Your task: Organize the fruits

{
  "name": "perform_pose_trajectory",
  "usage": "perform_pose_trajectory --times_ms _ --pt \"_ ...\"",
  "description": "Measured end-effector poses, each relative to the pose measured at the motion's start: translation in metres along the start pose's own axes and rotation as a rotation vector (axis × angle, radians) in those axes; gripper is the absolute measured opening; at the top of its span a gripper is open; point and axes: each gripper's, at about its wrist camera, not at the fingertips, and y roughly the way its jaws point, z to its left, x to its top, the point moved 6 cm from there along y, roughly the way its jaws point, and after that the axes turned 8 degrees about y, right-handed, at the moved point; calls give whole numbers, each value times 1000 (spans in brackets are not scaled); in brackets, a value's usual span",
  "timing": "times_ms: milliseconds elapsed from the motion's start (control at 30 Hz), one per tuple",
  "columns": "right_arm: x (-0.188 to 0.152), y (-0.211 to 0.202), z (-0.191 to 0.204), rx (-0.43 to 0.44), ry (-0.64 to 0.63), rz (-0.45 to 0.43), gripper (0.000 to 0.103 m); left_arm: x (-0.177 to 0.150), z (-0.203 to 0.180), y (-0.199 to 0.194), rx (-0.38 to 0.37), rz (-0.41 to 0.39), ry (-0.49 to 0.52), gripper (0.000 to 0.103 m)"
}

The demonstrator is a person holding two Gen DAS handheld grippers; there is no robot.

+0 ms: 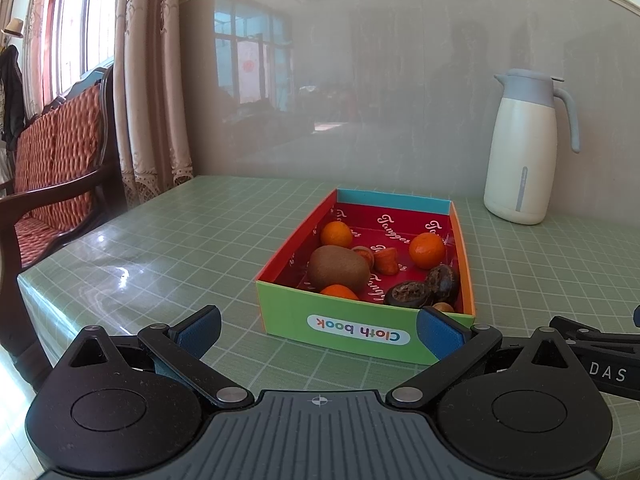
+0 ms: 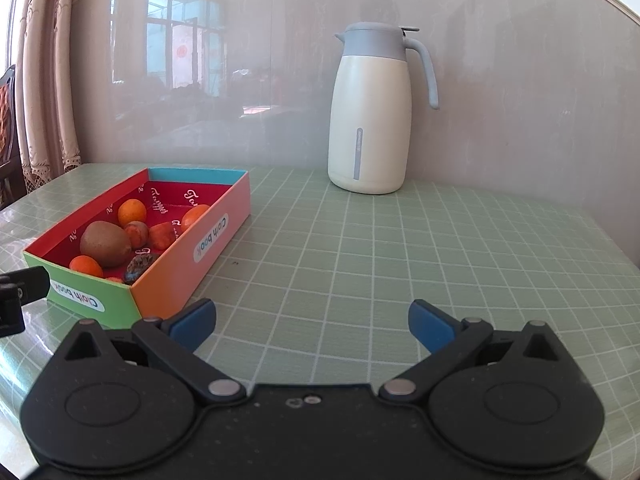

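Green-checked bench [image 2: 400, 260] carries my box [image 1: 360, 332] of fruit [image 1: 339, 267], at twelve o'clock from my left hand-held gripper [image 1: 318, 330]; it and my right hand-held gripper [image 2: 312, 322] both gape wide, empty.

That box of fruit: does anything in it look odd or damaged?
Yes. Near the front right corner of the box, two dark halved fruits lie cut open with dried-looking insides, unlike the whole kiwi and oranges.
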Motion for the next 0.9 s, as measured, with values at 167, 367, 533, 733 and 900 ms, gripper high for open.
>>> perform_pose_trajectory --times_ms 167,367,533,733,900 --pt "0 0 0 0 0 0 103 0 0 0 0 -1 -2 103" --pt "0 0 0 2 -1 0 103 0 -1 -1 2 -4 -3 103" --pt "0 0 1 2 -1 0 103 0 -1 -1 -1 -1 -3 103" --pt "-1 0 2 4 -2 0 103 1 -4 0 -29 -1 7 103" --pt "-1 0 2 6 0 1 103 1 -9 -1 -69 -9 25 103"
